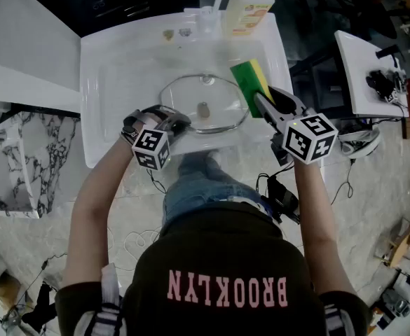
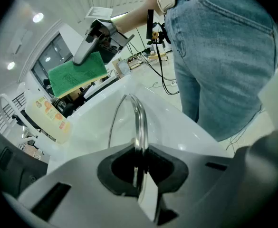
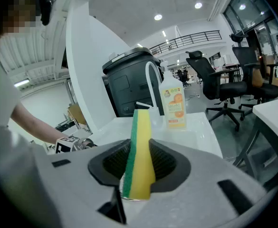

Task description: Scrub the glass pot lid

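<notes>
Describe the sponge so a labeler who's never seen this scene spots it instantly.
Start at the white sink in the head view, where a round glass lid is held over the basin. Right of the lid, the right gripper pinches the sponge. It is the only soft block there: green scrub face, yellow foam back.

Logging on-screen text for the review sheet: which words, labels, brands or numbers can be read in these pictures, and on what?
"BROOKLYN": on the back of the person's dark shirt, upside down in the head view.
The bottle has a label with orange pictures; its print is too small to read.
The cubes on the left gripper and right gripper carry square markers only, no words.
</notes>
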`<state>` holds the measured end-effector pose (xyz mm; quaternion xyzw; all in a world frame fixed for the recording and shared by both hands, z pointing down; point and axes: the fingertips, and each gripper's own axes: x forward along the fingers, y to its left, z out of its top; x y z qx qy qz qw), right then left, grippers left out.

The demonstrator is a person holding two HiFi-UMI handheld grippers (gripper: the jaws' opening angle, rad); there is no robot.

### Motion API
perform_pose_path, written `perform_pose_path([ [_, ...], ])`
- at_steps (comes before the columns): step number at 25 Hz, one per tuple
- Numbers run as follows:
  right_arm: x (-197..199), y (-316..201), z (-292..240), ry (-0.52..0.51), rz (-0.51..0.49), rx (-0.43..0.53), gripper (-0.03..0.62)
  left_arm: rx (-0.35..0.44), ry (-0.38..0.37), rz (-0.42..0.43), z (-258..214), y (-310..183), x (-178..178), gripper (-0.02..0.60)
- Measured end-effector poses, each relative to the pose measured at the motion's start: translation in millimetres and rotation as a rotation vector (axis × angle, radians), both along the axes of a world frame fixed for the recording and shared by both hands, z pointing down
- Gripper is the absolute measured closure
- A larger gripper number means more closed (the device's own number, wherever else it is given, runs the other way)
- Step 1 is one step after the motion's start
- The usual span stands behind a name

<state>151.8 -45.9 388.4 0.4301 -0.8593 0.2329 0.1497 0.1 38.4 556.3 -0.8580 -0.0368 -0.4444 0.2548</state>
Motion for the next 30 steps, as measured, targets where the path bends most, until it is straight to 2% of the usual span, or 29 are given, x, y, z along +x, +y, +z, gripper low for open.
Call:
perform_pose_path([
  [5,-0.3,2.3,3.5,0.033,-0.027,-0.009,0.488,0.005,0.005,-0.006,-0.6,0.2,1.2,0.558],
  [10,-9.1,4.3,9.1,0.111,-0.116,-0.020,0.490,0.005,0.009,-0.004,0.5,0.6,1.6,0.558],
  [13,-17.0,1.2,10.0,0.074,-0.142,-0.067,0.488,0.007,0.013,-0.004,1.2,1.2,2.0,0.558],
  [16,-34.9,3.1,18.9,0.042,-0.220,-0.168,0.488,0.006,0.016,0.001,1.0,2.0,2.0,0.558],
  [21,-67.3,11.7,44.9,0.093,-0.411,-0.353,0.488,-0.001,0.016,0.003,-0.7,1.9,2.4,0.558],
  [26,-85.4,9.1,58.8,0.114,-0.529,-0.520,0.488,-0.006,0.018,-0.001,-0.8,-3.6,3.6,0.558],
  [30,-95.6,27.7,76.4,0.141,-0.618,-0.672,0.490,-0.004,0.018,0.001,-0.7,2.2,3.2,0.558],
])
